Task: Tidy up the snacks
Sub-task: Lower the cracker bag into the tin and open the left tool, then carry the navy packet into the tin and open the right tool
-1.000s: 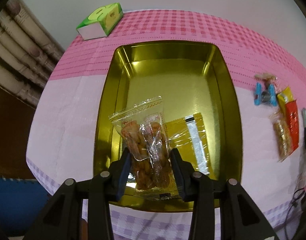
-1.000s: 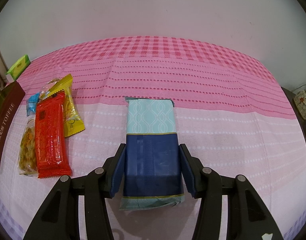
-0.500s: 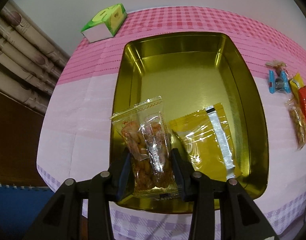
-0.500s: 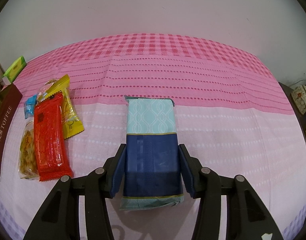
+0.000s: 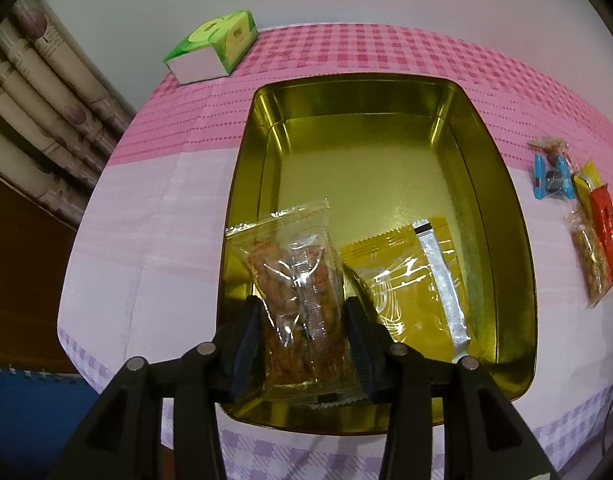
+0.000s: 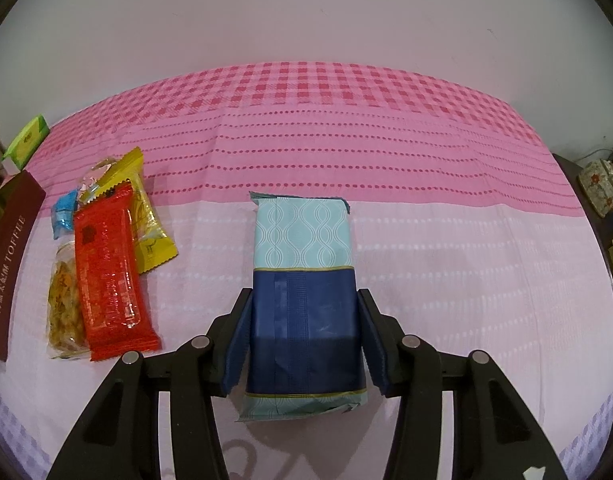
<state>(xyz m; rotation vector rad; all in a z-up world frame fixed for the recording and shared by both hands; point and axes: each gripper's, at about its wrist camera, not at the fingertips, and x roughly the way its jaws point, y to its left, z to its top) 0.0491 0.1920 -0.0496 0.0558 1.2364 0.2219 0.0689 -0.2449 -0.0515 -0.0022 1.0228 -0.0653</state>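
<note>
Clear snack packet (image 5: 298,304) sits between my left gripper (image 5: 302,344) fingers, low in the gold tin (image 5: 502,208), near-left corner. Jaws have just been opening; a gap shows on the left side, so the pads look loosened around it. Yellow packet (image 5: 410,284) lies flat beside it in the tin. My right gripper (image 6: 302,340) is clamped on the blue-and-teal packet (image 6: 302,280) over the pink tabletop (image 6: 466,264). Red packet (image 6: 106,280) and others lie well left.
</note>
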